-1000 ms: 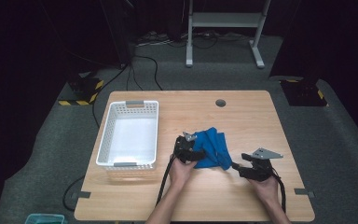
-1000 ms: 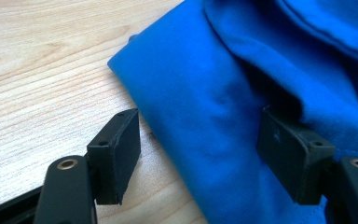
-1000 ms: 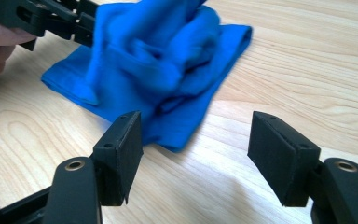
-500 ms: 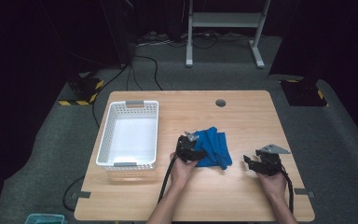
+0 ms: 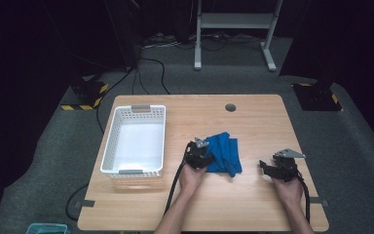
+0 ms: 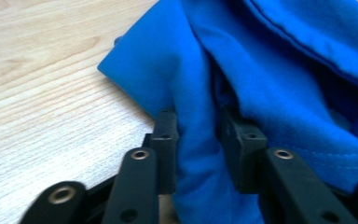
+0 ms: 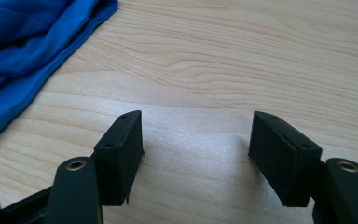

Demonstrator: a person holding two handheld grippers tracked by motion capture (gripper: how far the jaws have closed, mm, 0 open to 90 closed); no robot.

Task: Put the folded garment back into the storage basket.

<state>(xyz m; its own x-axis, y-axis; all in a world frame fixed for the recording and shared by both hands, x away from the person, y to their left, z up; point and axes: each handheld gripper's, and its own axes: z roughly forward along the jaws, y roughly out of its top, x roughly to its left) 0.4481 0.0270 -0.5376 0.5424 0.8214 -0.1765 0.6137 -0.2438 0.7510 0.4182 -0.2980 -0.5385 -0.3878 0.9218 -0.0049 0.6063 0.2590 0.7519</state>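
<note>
A crumpled blue cloth [image 5: 228, 150] lies on the wooden table [image 5: 258, 117], right of centre. My left gripper [image 5: 207, 155] sits at the cloth's left edge. In the left gripper view its jaws have just been closing, and the left gripper [image 6: 198, 140] now pinches a raised fold of the blue cloth [image 6: 270, 70] between both pads. My right gripper [image 5: 265, 166] rests low over bare wood to the right of the cloth. In the right gripper view the right gripper [image 7: 196, 149] stands wide open with nothing between its fingers, and the cloth [image 7: 23, 37] lies off to the upper left.
A white plastic basket [image 5: 108, 146] stands empty on the table's left part. A round cable hole [image 5: 231, 107] is near the far edge. Black cables trail from both grippers toward the near edge. A metal stand [image 5: 233, 22] is on the floor behind the table.
The right gripper has drawn away to the right, off the cloth and onto bare table. The left gripper kept its place and its jaws closed onto a fold of the cloth.
</note>
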